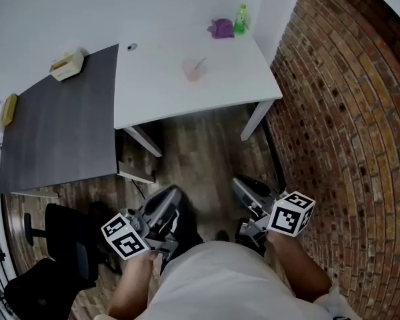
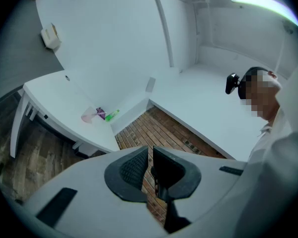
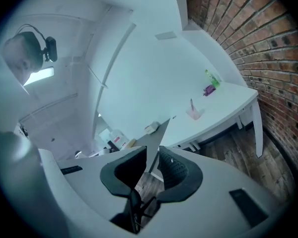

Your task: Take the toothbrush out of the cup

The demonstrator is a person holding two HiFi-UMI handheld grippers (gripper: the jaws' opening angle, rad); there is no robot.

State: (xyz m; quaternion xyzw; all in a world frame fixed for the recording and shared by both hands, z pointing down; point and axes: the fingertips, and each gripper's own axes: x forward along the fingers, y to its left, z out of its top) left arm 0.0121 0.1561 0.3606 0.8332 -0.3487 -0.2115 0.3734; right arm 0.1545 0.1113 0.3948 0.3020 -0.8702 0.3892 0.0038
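Note:
A pale pink see-through cup stands near the middle of the white table, with a pink toothbrush leaning out of it. Both grippers hang low by the person's body, far from the table. The left gripper and the right gripper point toward the table over the wooden floor. In the left gripper view the jaws of the left gripper stand nearly together with nothing between them, and the cup is small and distant. The right gripper is likewise shut and empty, with the cup far ahead.
A purple object and a green bottle sit at the white table's far right corner. A dark grey table adjoins on the left, carrying a beige box. A brick wall runs along the right. A black chair stands at lower left.

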